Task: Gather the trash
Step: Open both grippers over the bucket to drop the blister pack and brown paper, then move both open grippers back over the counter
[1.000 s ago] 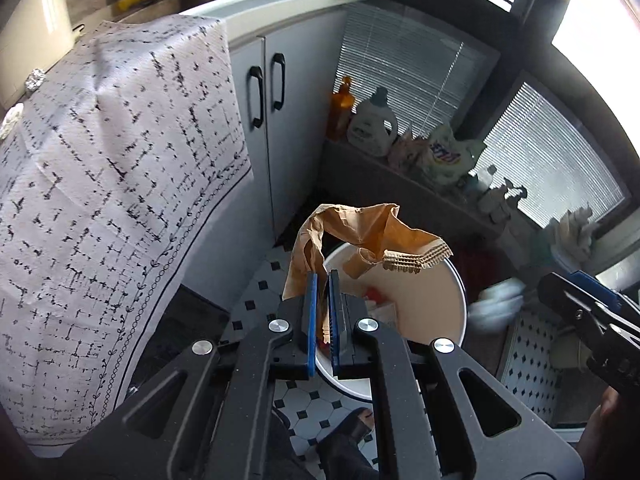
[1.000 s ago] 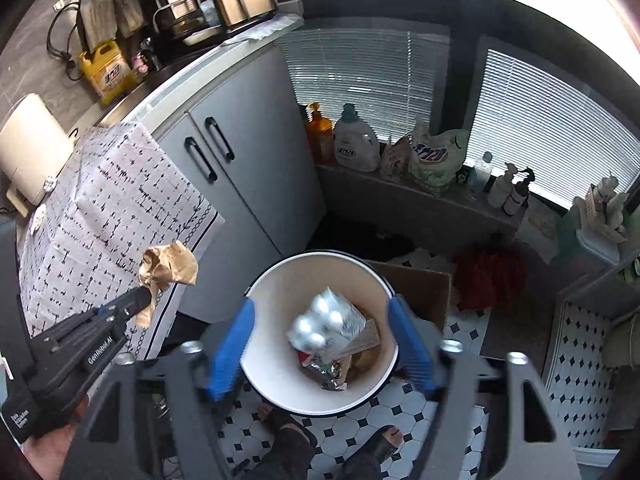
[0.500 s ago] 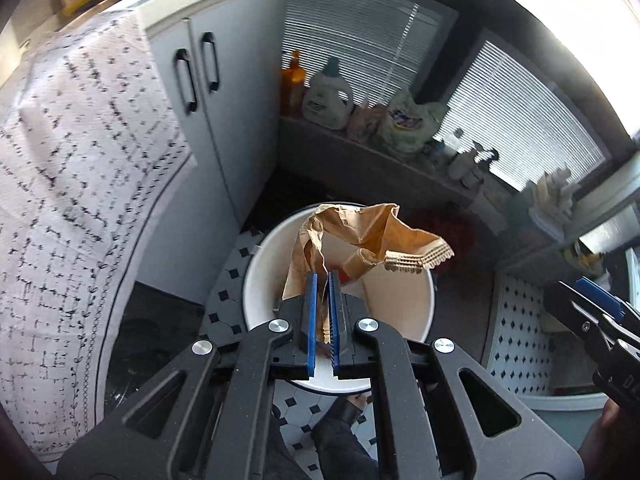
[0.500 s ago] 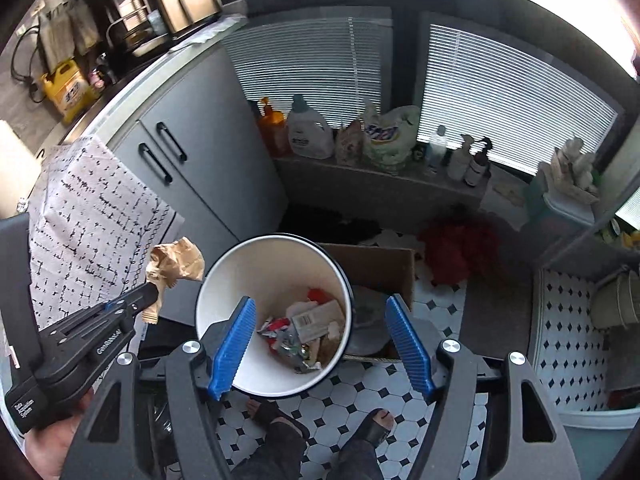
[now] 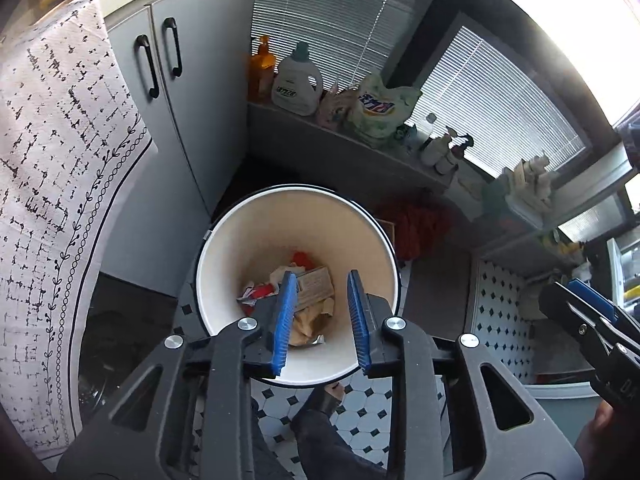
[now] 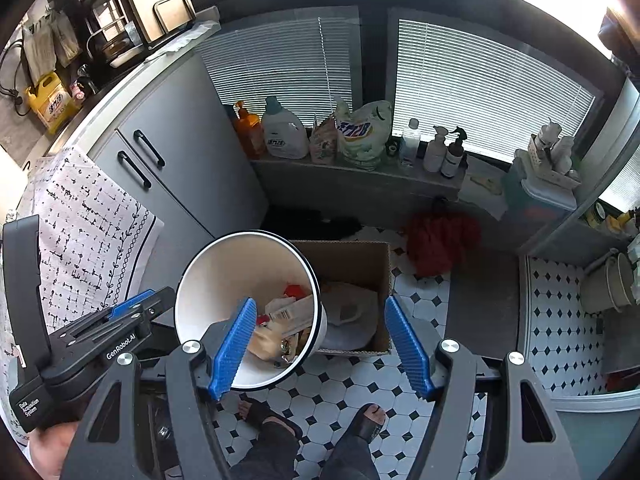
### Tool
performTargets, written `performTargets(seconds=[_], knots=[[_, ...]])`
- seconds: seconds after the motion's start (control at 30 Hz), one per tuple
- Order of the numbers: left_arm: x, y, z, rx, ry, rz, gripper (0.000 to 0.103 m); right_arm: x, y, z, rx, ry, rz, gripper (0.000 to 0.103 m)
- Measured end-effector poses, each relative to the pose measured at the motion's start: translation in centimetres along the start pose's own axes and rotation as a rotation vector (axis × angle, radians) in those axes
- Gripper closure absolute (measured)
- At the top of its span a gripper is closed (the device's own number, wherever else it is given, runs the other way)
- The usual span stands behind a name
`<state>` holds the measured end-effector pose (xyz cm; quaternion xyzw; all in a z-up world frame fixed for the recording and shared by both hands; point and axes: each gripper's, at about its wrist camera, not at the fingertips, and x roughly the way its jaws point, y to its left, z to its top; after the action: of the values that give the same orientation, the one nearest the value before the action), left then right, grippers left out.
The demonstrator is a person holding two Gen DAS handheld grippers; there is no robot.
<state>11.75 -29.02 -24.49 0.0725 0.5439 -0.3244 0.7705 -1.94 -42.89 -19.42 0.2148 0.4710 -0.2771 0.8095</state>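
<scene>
The crumpled brown paper bag [image 5: 310,320] lies at the bottom of the round white plastic bin [image 5: 256,248], a soft creased wad on top of a flat printed carton [image 5: 316,286] and scraps of red wrapper [image 5: 260,292]. The bin is a smooth, cream-walled bucket with a thin dark rim, standing on the black-and-white octagon-tiled floor [image 6: 352,380] just beside an open brown cardboard box [image 6: 360,256]. Half a second ago the bag hung pinched between the left fingers above the bin; now it has dropped inside.

The left gripper [image 5: 322,322] hangs directly over the bin's mouth, its ribbed blue fingers [image 5: 284,320] spread apart with nothing between them. The right gripper [image 6: 324,344] is spread wider still and empty, its left finger over the bin's rim and its right finger over the corner of the cardboard box. It was already spread wide in the earlier frames.

Around the bin stand grey cabinet doors with black handles [image 6: 168,168] and a white cloth with black speckled print and a vine border [image 5: 52,160] draped over the counter. A low ledge under the slatted blinds carries an orange pump bottle [image 6: 248,128], a white detergent jug [image 6: 282,134] and a floppy refill pouch [image 6: 360,132]. A red fluffy mop head [image 6: 440,240] rests on the floor near the ledge.
</scene>
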Motion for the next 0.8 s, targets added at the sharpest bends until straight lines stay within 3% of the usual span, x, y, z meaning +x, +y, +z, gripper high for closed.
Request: performTargets(seconds=[0.3, 0.37, 0.5, 0.8], knots=[[-4.3, 3.2, 1.0, -0.057, -0.106, 0.065, 0.043, -1.1, 3.3, 1.6, -0.066, -0.040, 0.050, 0.036], [-5.6, 4.3, 1.4, -0.074, -0.132, 0.085, 0.041, -1.6, 5.1, 2.2, -0.093, -0.057, 0.074, 0.036], [-8.4, 7.3, 2.2, -0.120, -0.190, 0.132, 0.029, -2.7, 8.5, 3.3, -0.147, -0.091, 0.117, 0.030], [-16.1, 16.7, 3.5, -0.242, -0.335, 0.272, 0.013, -4.5, 18.9, 5.3, -0.273, -0.154, 0.237, 0.013]])
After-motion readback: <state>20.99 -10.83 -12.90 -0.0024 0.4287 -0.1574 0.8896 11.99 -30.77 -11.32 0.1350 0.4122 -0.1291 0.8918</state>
